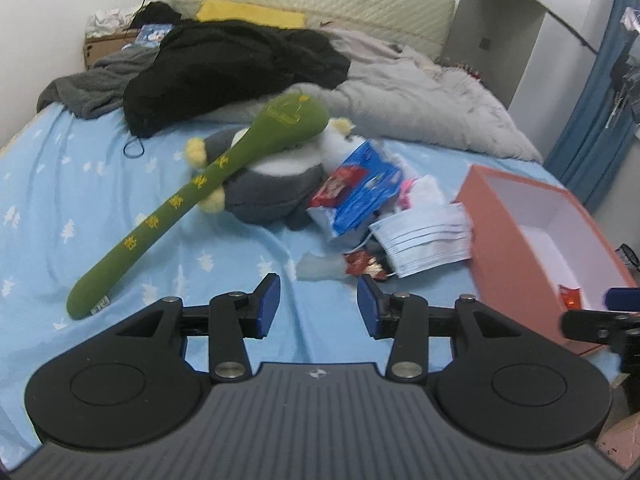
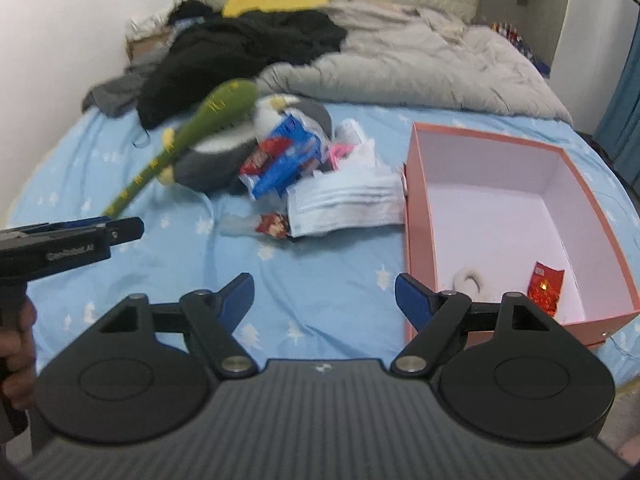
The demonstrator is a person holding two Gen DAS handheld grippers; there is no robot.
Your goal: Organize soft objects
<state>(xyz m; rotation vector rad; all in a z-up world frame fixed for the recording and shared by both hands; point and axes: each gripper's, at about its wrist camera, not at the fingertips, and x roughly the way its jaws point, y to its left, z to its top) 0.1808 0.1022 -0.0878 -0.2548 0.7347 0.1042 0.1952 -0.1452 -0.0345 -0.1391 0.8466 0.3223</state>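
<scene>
Lying ahead-left of left hand-held gripper [image 1: 318, 304], green plush stick [image 1: 200, 196] on bed; both grippers' fingers apart, holding nothing.

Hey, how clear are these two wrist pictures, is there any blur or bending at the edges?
Left wrist view: mostly sharp; the green plush stick shows its yellow print, though the pink box smears slightly. Right wrist view: softer, with the stick and snack packets motion-blurred. Both bow the bed outward, fisheye style.

Bare sheet [image 2: 320, 280] ahead — box [image 2: 418, 240] walls right, clutter [image 2: 344, 204] beyond.
</scene>
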